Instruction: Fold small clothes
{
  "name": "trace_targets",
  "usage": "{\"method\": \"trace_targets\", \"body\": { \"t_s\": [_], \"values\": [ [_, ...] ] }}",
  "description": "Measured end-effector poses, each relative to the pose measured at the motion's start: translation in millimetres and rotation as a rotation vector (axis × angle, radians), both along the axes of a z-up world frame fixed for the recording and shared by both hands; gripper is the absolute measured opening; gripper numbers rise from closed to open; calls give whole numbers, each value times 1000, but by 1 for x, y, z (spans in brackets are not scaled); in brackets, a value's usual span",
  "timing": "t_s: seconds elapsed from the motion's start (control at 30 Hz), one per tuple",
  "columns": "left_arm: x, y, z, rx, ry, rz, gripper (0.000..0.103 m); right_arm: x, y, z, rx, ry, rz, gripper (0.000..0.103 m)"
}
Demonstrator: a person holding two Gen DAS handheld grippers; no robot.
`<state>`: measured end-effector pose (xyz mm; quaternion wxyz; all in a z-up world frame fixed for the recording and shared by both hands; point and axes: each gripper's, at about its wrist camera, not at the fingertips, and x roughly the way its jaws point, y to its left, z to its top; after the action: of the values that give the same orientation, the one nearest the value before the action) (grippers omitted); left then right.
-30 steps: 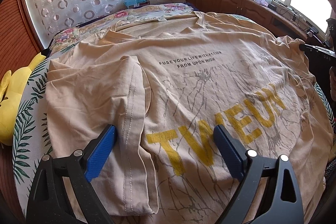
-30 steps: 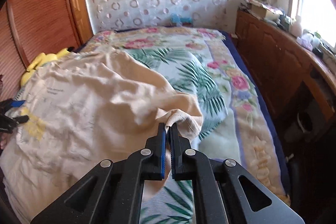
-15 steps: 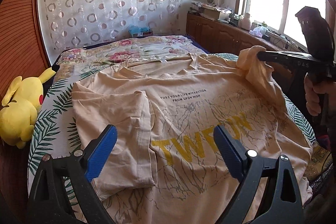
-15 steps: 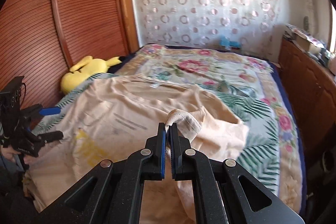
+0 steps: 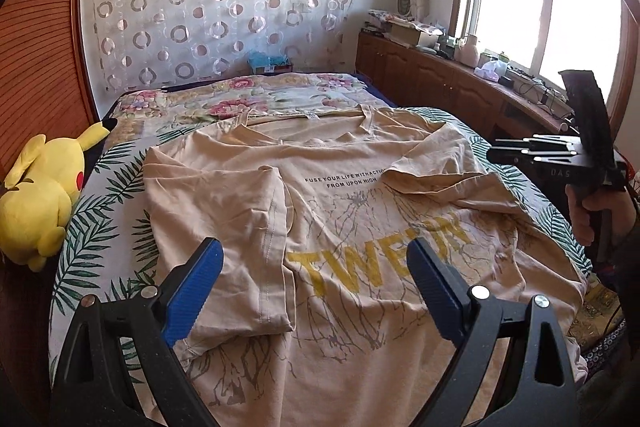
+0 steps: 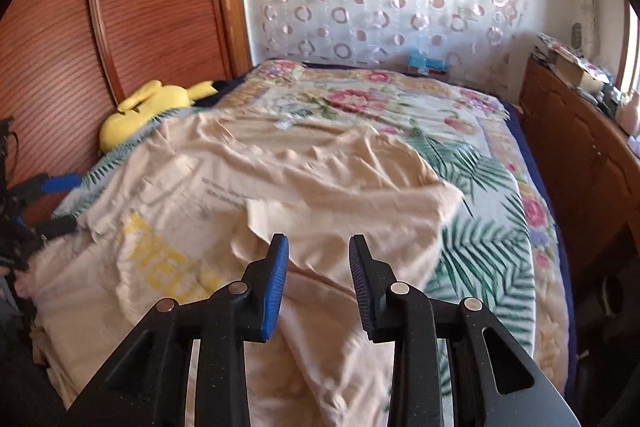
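Observation:
A beige T-shirt (image 5: 360,227) with yellow letters lies spread on the bed (image 5: 100,195), both sleeves folded in over the chest. The left sleeve (image 5: 224,227) and right sleeve (image 5: 436,163) lie flat on it. My left gripper (image 5: 316,267) hovers wide open above the shirt's lower half, nothing between its blue pads. My right gripper (image 6: 318,259) is opening above the shirt (image 6: 320,187), its jaws apart with only air between them. It also shows at the right edge of the left wrist view as the right gripper (image 5: 552,151), held by a hand (image 5: 588,211).
A yellow plush toy (image 5: 36,199) lies at the bed's left side by the wooden wardrobe (image 6: 100,27). A low wooden cabinet (image 5: 440,79) with clutter runs under the window on the right. A floral blanket (image 6: 380,99) covers the bed's far half.
My right gripper carried the right sleeve in over the shirt, then let it go; the sleeve now lies flat. My left gripper drew back and rose, staying open.

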<state>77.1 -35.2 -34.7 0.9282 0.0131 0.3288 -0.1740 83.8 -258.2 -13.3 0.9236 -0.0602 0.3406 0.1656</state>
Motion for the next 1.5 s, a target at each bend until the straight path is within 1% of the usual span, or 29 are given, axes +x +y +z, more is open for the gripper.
{"method": "trace_targets", "body": {
  "t_s": [0.13,0.17,0.23,0.33,0.47,0.5,0.53,0.6,0.63,0.73,0.87,0.97,1.03,1.13,1.23,1.27,1.33,1.37,1.43,1.5],
  "values": [
    [-3,-7,-4,6,4,-13,94,-5,-6,-17,-2,40,-40,33],
    [-4,-8,-4,8,4,-15,94,-6,-5,-16,0,48,-49,33],
    [-5,-9,-4,7,3,-19,94,-7,-7,-17,17,63,-76,43],
    [-6,-10,-4,-3,5,-26,94,-9,-6,-13,25,51,-71,43],
    [-9,-12,-7,1,7,-29,94,-9,-4,-17,33,55,-42,43],
    [-9,-12,-8,0,8,-29,94,-9,-2,-17,31,52,-35,37],
    [-9,-12,-8,0,8,-28,94,-8,0,-18,24,48,-25,19],
    [-9,-12,-9,-1,10,-26,94,-8,1,-20,6,42,-31,7],
    [-9,-11,-10,-1,12,-21,94,-10,2,-19,11,36,-24,5],
    [-9,-10,-10,-6,17,-18,94,-21,4,-18,57,17,28,4],
    [-9,-10,-11,-3,16,-18,94,-41,12,-18,72,6,92,4],
    [-10,-11,-12,-1,16,-21,94,-53,17,-21,63,12,130,4],
    [-10,-12,-12,7,14,-20,94,-60,19,-28,45,24,135,4],
    [-12,-11,-10,10,3,-14,94,-67,18,-36,53,42,136,4],
    [-11,-9,-9,3,5,-8,94,-70,17,-38,38,49,130,4],
    [-11,-9,-9,4,5,-6,94,-69,19,-36,34,48,126,5],
    [-11,-9,-9,3,5,-6,94,-68,19,-30,35,33,116,20],
    [-11,-9,-9,2,5,-5,94,-66,17,-26,45,22,112,22],
    [-11,-9,-9,3,4,-5,94,-63,15,-20,56,2,98,22],
    [-10,-9,-8,2,4,-4,94,-56,14,-16,45,-17,81,22]
  ]
}}
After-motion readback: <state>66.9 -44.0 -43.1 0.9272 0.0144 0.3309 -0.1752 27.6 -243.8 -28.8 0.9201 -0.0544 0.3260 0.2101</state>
